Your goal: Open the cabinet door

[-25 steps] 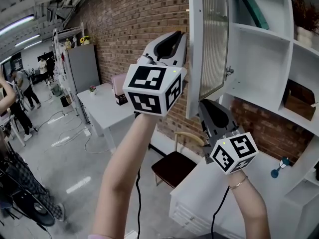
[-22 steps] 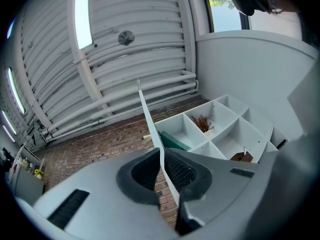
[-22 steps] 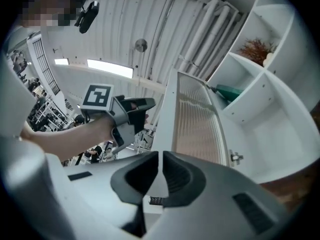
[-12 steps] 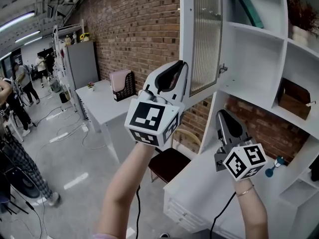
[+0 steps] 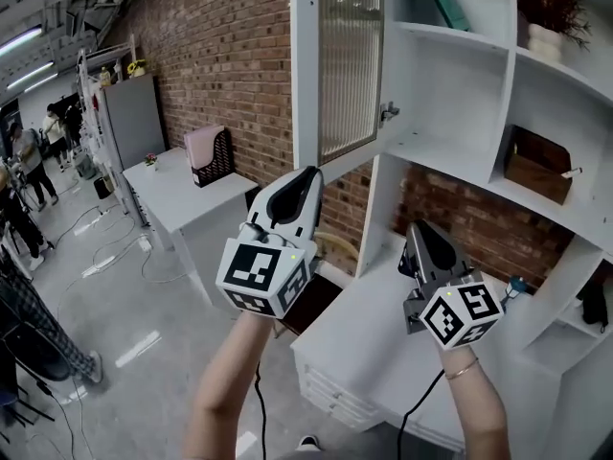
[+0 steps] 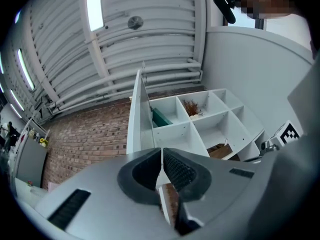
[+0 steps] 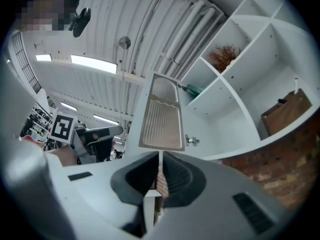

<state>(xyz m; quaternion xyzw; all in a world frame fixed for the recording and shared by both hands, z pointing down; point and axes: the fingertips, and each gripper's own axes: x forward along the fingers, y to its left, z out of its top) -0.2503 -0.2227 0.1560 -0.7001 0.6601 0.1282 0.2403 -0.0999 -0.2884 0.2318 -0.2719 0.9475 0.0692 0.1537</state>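
The cabinet door (image 5: 347, 65) stands swung out from the shelving (image 5: 460, 75), its long axis upright, and the task looks all but done. It lies above and ahead of both tools, touching neither. The left tool (image 5: 306, 175) sits just below the door's free outer edge and is the nearer one. Its jaws are closing with nothing between them. The right tool (image 5: 422, 230), pressed together and empty, points up beneath the hinge (image 5: 388, 113) side. Any further swing would, I judge, need the left tool to reach upward.
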